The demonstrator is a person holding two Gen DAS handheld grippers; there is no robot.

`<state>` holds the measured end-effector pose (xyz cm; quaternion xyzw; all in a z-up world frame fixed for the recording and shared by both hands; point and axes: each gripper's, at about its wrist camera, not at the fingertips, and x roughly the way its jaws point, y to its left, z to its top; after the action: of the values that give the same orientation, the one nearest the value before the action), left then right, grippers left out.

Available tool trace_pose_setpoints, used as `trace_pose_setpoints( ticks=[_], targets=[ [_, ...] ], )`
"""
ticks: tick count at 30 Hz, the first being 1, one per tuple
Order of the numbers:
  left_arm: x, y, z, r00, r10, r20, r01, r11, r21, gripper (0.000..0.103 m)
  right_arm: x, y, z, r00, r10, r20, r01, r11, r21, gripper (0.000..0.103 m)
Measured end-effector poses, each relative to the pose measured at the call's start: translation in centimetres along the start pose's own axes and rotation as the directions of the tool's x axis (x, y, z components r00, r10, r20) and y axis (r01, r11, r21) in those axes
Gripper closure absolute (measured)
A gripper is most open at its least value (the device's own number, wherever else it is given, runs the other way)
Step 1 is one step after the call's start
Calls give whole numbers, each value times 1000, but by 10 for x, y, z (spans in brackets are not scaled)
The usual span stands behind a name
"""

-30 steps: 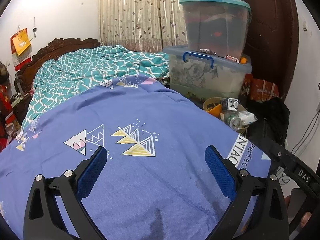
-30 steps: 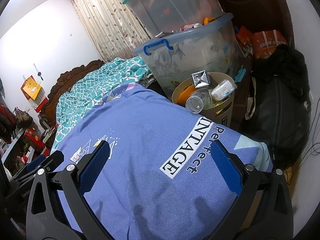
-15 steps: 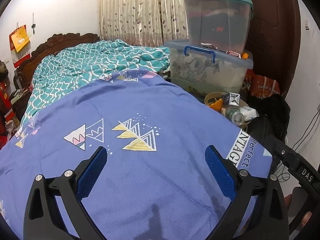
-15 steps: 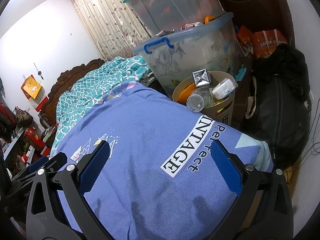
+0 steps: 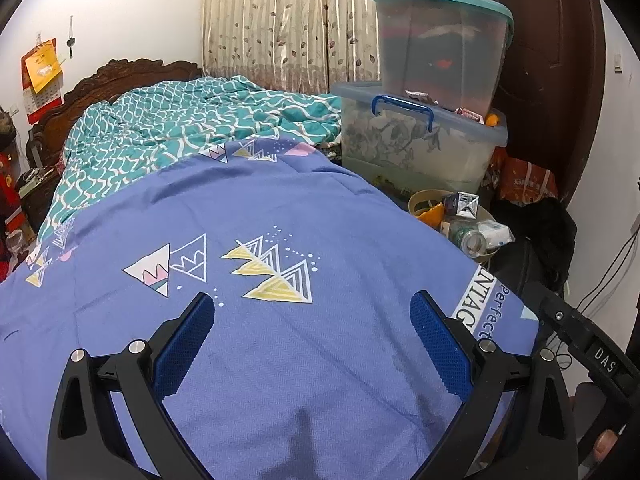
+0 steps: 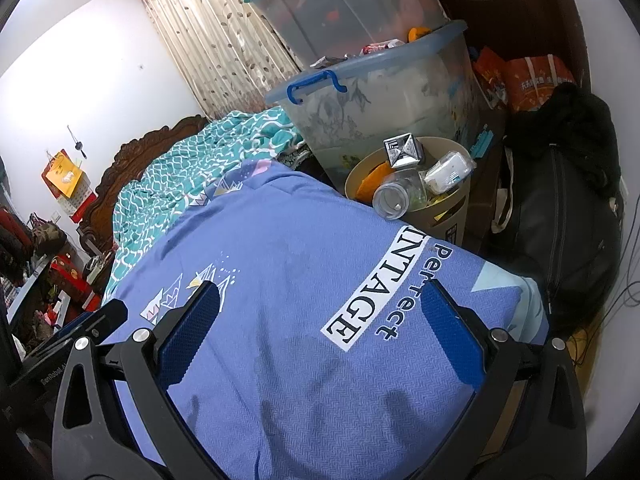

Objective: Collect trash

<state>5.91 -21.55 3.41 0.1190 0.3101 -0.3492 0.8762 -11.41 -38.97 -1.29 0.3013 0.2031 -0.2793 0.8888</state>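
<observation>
A tan waste bin stands on the floor beside the bed's far right corner; it also shows in the left wrist view. It is heaped with trash: a clear plastic bottle, a silver carton, a white packet and orange peel. My left gripper is open and empty, low over the blue printed bed sheet. My right gripper is open and empty over the same sheet, short of the bin.
Stacked clear storage boxes stand behind the bin. A black bag lies to its right against a dark wooden door. A teal quilt covers the bed's far end. Cluttered shelves stand at the left. Cables hang at right.
Both grippers have drawn back slightly from the bin and stayed open. The left view has tilted a little so the storage boxes sit lower and farther.
</observation>
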Motion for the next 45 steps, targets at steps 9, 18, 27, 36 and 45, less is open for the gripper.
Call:
trace_pose_setpoints(
  ticks=[9, 18, 27, 36, 45],
  targets=[
    [-4, 4, 2, 1000, 20, 18, -19, 999, -34, 9, 0, 0, 0, 1000, 0, -2, 0, 1000, 1, 4],
    [-7, 8, 4, 999, 30, 30, -28, 998, -60, 9, 1, 1, 0, 1000, 1, -3, -1, 1000, 0, 3],
    [2, -4, -2, 997, 74, -10, -74, 997, 38, 9, 0, 6, -7, 1000, 4, -3, -4, 1000, -13, 3],
    [-2, -8, -2, 999, 46, 5, -46, 997, 57, 9, -4, 5, -3, 1000, 3, -1, -3, 1000, -9, 3],
    [-2, -6, -1, 1000, 20, -10, -19, 999, 28, 9, -5, 5, 0, 1000, 7, 2, -7, 1000, -13, 3]
  ],
)
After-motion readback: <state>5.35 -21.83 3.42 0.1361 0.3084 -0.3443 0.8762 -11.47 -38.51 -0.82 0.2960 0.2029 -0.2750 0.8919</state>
